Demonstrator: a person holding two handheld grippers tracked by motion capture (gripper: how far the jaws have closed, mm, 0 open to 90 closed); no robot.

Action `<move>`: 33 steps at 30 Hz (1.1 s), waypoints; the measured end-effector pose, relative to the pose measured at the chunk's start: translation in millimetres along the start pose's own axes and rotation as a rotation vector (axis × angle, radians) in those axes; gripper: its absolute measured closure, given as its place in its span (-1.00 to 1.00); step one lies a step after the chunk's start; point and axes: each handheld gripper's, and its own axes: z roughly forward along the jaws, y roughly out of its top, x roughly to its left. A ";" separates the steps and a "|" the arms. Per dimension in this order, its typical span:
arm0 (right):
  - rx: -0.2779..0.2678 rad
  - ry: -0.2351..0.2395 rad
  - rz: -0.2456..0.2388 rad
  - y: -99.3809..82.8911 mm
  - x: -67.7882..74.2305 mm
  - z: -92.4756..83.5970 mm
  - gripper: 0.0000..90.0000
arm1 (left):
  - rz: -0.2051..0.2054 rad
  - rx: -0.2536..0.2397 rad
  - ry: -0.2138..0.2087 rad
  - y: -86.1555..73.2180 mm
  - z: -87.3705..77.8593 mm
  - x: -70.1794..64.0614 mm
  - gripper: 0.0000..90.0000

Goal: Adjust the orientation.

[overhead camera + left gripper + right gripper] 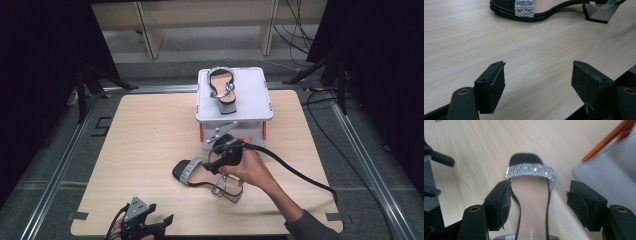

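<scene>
While I hold my right hand-held gripper [215,161] low over the middle of the pale wooden bench [150,135], a black sandal [205,176] with a glittering silver toe strap [189,169] lies directly under it. In the right gripper view the sandal [530,195] runs away from me between the two black jaws, toe pointing ahead, its tan insole in the gap. The jaws are spread apart; the left one sits right against the sandal's edge, though I cannot tell whether it touches, and the right one stands clear of the shoe. My right hand [252,167] wraps the gripper's body, and a thick black cable [300,175] trails from it toward the right edge of the bench. The sandal's clear block heel [232,192] points toward my near side, toe toward the left.

My left hand-held gripper [167,220] rests at the near edge of the bench, well apart from the sandal. In the left gripper view its jaws are wide apart with bare wood between them, and the sandal [529,10] lies farther off at the top, strap and heel both visible.

Behind the sandal stands a small grey stand [250,95] with orange posts. A matching second sandal [223,90] sits on its top, toe pointing away from me.
</scene>
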 end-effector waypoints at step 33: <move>0.326 -0.005 -0.038 -29.3 -0.8 82.3 -0.29 | 0.003 -0.022 0.005 0.1 -0.4 -2.1 -0.41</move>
